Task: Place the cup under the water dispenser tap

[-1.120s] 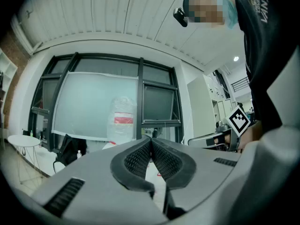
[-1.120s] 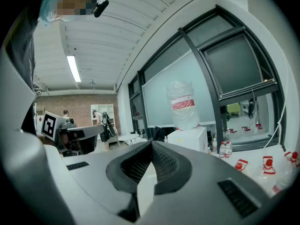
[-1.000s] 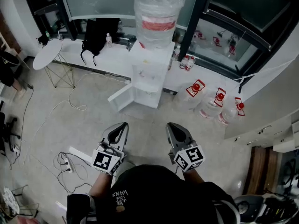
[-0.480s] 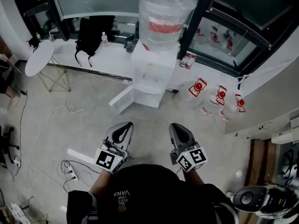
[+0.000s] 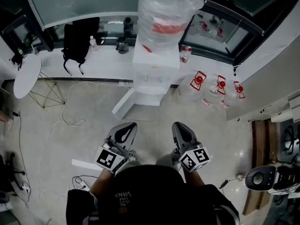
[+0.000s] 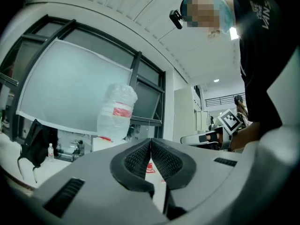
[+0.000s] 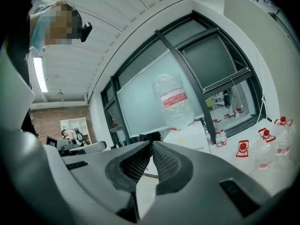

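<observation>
The white water dispenser (image 5: 151,74) stands against the window ledge ahead, with a large clear bottle (image 5: 166,11) upside down on top. Its tap recess faces me. In the head view my left gripper (image 5: 127,125) and right gripper (image 5: 178,124) are held side by side in front of my body, pointing level at the dispenser, well short of it. Both are shut with nothing between the pads. The left gripper view shows the bottle (image 6: 117,111) beyond the shut left gripper (image 6: 150,140); the right gripper view shows the bottle (image 7: 172,100) beyond the right gripper (image 7: 152,143). I see no cup in any view.
The dispenser's lower door (image 5: 123,103) hangs open to the left. Spare jugs with red caps (image 5: 216,90) lie right of it. A black backpack (image 5: 76,36) and small bottles sit on the ledge; a round white table (image 5: 26,75) stands left. Cables (image 5: 58,125) cross the floor.
The head view has shifted: the dispenser now sits centred ahead of both grippers, and the round table has slid left. Both grippers moved along with me and stayed shut.
</observation>
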Available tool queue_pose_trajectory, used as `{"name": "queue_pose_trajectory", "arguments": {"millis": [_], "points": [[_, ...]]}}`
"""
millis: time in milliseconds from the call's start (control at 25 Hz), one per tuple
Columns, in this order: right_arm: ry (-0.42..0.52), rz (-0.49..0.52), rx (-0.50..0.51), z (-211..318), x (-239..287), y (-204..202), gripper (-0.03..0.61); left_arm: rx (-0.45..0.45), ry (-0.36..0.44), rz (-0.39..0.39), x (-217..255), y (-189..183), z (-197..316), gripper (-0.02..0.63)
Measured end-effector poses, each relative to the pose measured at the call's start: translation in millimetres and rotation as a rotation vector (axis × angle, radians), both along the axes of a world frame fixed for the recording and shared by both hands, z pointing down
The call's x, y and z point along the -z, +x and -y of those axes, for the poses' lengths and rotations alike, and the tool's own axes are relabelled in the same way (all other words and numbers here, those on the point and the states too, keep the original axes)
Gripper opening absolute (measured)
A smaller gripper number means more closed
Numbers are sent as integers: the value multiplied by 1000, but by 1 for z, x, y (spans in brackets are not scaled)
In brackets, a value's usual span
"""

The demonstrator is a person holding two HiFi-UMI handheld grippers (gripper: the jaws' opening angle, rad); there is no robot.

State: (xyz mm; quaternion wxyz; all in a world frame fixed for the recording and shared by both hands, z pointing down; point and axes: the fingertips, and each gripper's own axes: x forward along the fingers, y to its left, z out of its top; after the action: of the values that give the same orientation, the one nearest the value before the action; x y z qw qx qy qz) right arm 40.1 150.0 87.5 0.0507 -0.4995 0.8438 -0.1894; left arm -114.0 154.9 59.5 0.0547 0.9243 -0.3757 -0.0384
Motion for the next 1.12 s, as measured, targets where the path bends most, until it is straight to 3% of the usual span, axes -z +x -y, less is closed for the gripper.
{"name": "queue_pose_trajectory", "arguments": {"millis": [280, 680, 1120], "points": [[-11, -37, -1, 35, -12, -14, 45, -6, -41, -1, -16, -13, 45, 20], [35, -139, 98, 115, -38, 7, 44, 71, -42, 18, -44, 24, 115, 18], [-53, -158, 161, 181, -161, 13, 45, 112, -107, 31, -156, 40, 180, 18]]}}
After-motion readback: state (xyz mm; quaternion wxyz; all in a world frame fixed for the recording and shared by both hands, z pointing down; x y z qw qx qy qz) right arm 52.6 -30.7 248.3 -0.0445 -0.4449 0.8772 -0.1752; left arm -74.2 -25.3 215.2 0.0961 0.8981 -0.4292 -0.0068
